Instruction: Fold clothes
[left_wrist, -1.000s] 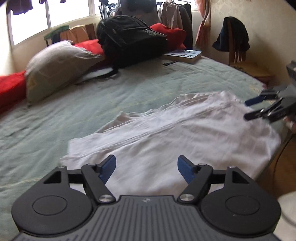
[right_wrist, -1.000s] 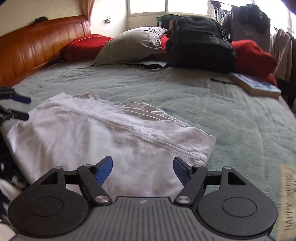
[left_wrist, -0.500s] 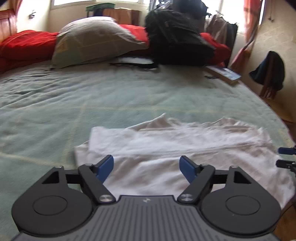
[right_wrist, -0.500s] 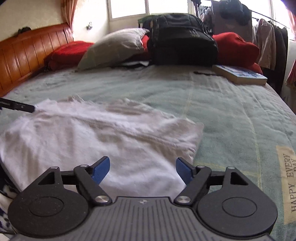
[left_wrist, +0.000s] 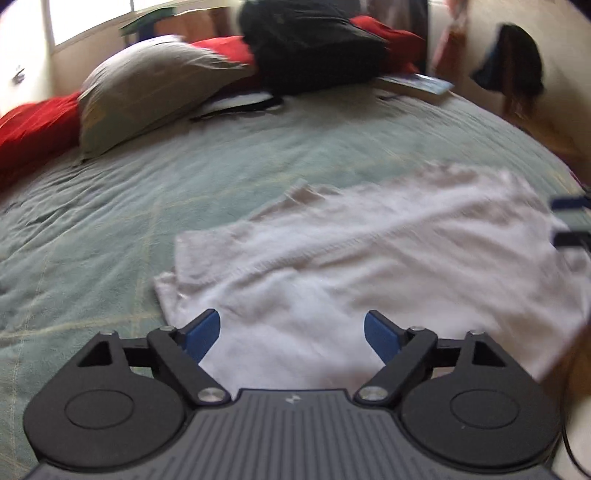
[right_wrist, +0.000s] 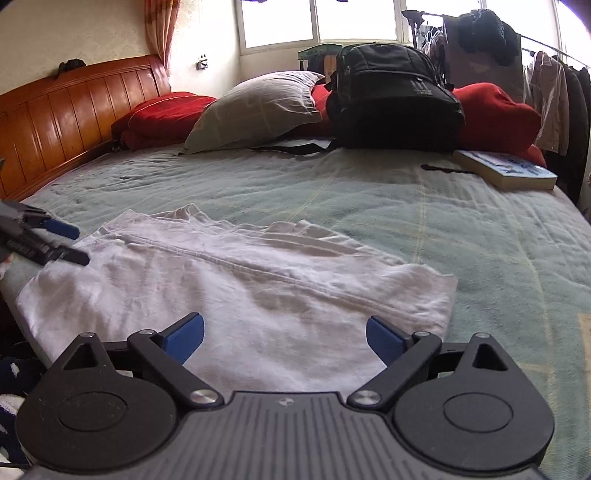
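A white garment (right_wrist: 236, 291) lies spread flat on the bed (right_wrist: 369, 199) close to its near edge, partly folded, with a stitched seam running across it. The right tongs (right_wrist: 284, 338) hover over the garment's near part, their blue fingers (right_wrist: 184, 334) spread wide with nothing between them — the cloth's right-hand corner lies just beyond the right finger. In the left wrist view, which is blurred, the left tongs (left_wrist: 291, 334) also stand wide and empty above the garment (left_wrist: 369, 266), whose left corner lies just beyond the left finger.

Each pair of tongs shows at the edge of the other's view: the left tongs (right_wrist: 62, 242) at the garment's left end in the right wrist view, the right tongs (left_wrist: 570, 219) at its right end in the left wrist view; from those views I cannot tell whether they touch the cloth.

At the far edge of the bed sit a grey pillow (right_wrist: 255, 109), a black backpack (right_wrist: 391, 96), red cushions (right_wrist: 495, 114) and a book (right_wrist: 506, 170) — all well apart from the garment. A wooden headboard (right_wrist: 62, 110) bounds the bed's left side.
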